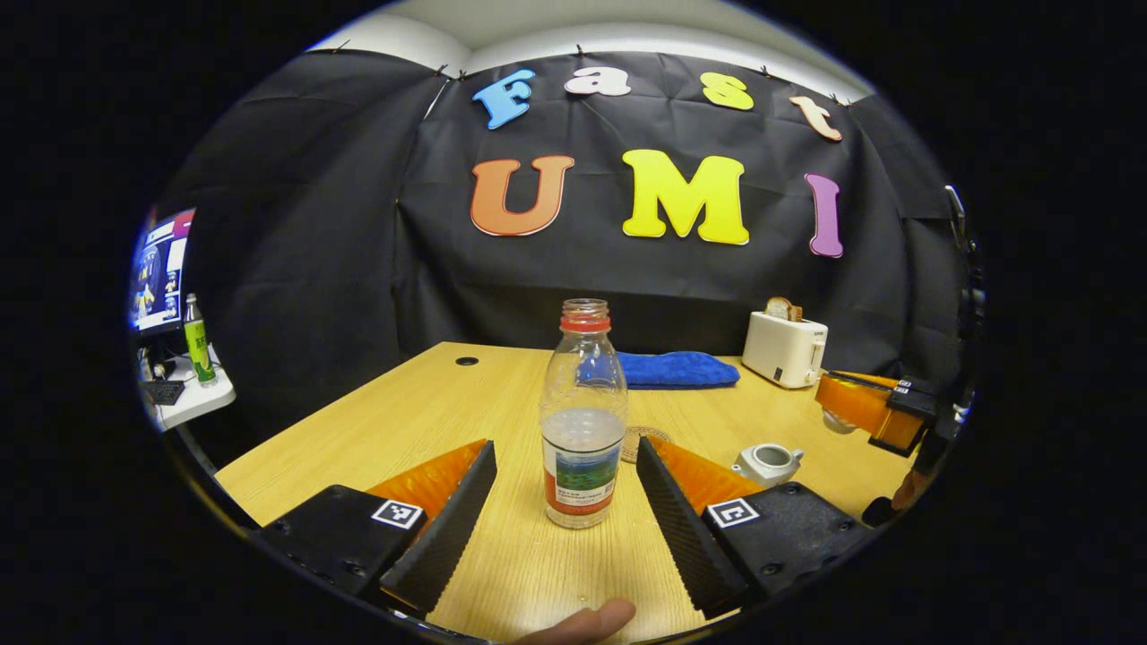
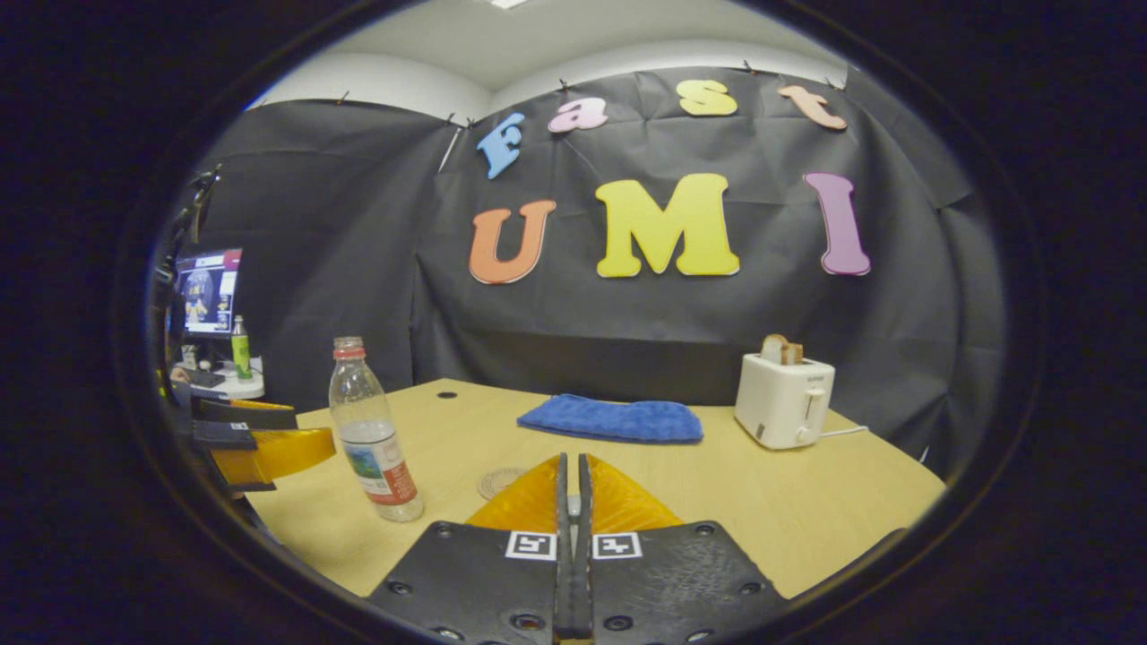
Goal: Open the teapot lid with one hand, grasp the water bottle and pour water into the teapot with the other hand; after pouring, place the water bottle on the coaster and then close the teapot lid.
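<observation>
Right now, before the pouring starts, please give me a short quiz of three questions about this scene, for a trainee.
1. True or false: the left gripper is shut on the water bottle.
2. In the left gripper view, what lies left of the toaster? A. blue cloth B. plate C. sponge
3. Fill in: the water bottle stands in front of the ___, not on it.
Key: 1 false, the fingers stand open on either side; 2 A; 3 coaster.
</observation>
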The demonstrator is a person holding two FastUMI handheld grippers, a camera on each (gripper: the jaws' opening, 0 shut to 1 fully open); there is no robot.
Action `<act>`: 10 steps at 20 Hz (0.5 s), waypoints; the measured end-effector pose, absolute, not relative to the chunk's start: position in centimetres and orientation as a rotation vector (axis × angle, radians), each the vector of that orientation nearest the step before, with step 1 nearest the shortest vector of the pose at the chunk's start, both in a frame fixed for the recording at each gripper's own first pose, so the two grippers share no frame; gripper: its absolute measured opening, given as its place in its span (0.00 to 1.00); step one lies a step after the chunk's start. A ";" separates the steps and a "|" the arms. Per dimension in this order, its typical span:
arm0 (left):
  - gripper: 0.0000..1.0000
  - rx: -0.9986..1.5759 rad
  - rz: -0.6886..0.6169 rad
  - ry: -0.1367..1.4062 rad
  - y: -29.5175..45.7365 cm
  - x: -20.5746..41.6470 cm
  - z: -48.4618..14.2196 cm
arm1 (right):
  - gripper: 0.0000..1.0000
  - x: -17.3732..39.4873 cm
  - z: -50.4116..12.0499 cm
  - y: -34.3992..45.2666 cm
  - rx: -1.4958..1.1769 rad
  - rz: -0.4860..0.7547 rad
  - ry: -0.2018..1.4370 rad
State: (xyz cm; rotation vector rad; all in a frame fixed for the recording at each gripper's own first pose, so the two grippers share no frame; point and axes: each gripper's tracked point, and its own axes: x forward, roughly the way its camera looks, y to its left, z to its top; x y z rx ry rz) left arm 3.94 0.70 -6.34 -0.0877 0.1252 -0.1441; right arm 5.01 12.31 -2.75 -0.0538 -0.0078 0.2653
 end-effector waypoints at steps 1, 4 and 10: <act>0.99 -0.070 -0.140 0.116 0.6 4.2 -6.4 | 0.00 4.5 -2.4 11.8 -0.068 0.265 -0.020; 0.99 0.024 -0.119 0.071 0.7 5.1 -6.5 | 0.00 3.3 -1.7 9.6 -0.095 0.253 -0.044; 1.00 0.055 -0.143 0.035 -0.2 7.8 -8.4 | 0.00 1.7 -1.7 6.5 -0.092 0.245 -0.054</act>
